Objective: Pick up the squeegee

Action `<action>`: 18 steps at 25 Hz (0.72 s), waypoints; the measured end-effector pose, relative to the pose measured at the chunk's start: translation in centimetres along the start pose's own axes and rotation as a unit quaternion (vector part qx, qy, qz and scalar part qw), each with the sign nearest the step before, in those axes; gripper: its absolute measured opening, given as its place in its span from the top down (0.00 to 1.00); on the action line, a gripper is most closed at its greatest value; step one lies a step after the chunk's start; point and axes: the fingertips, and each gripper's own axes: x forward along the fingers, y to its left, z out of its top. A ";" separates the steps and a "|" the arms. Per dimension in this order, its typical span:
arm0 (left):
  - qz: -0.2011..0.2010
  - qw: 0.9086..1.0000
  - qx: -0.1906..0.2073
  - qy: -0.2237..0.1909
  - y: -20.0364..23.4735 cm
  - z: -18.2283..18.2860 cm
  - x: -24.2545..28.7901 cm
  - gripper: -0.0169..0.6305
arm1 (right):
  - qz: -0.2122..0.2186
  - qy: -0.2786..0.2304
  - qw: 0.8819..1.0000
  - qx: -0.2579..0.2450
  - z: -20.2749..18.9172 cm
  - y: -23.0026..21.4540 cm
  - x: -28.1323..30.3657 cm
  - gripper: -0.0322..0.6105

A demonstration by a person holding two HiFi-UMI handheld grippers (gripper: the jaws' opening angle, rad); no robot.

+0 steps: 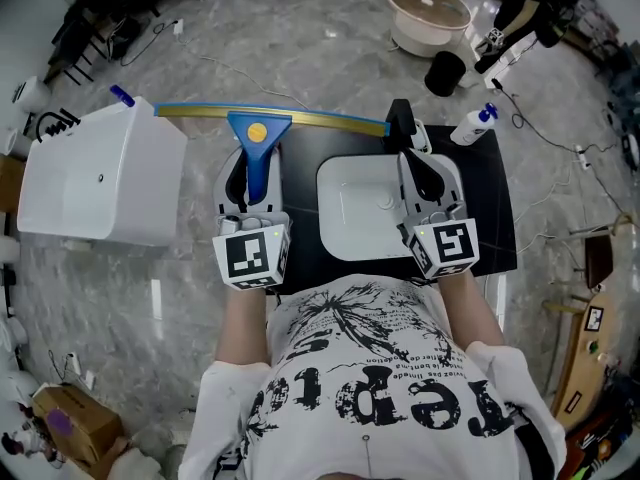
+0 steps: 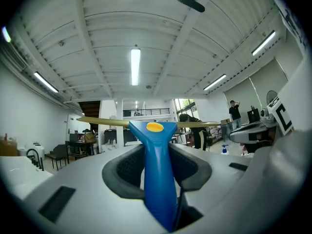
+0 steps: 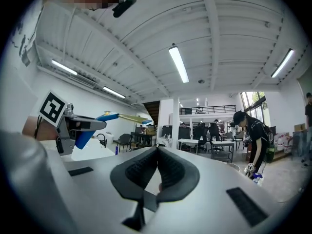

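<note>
The squeegee has a blue handle, a yellow dot on its head and a long gold blade lying crosswise. My left gripper is shut on the blue handle and holds it in the air, level and pointing away from me. In the left gripper view the handle is clamped between the dark pads, with the blade across the far end. My right gripper hovers over the white basin, shut with nothing in it. Its pads meet in the right gripper view, where the squeegee shows at the left.
The basin lies on a black table. A white bin stands to the left. A spray bottle stands at the table's far right corner. Farther off are a round white tub and a black cylinder. A person bends at the right.
</note>
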 end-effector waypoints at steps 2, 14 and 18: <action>-0.002 1.000 0.000 0.003 -0.3 -0.1 0.1 0.74 | -0.004 0.000 1.000 0.003 0.0 -0.2 -0.2 0.93; -0.010 1.000 -0.007 0.027 -1.3 -1.7 0.9 0.74 | 0.030 -0.009 0.999 0.007 0.6 0.7 -0.4 0.93; -0.008 0.999 -0.010 0.034 -1.6 -2.2 0.9 0.74 | 0.031 -0.014 0.999 -0.002 0.7 0.7 -0.5 0.93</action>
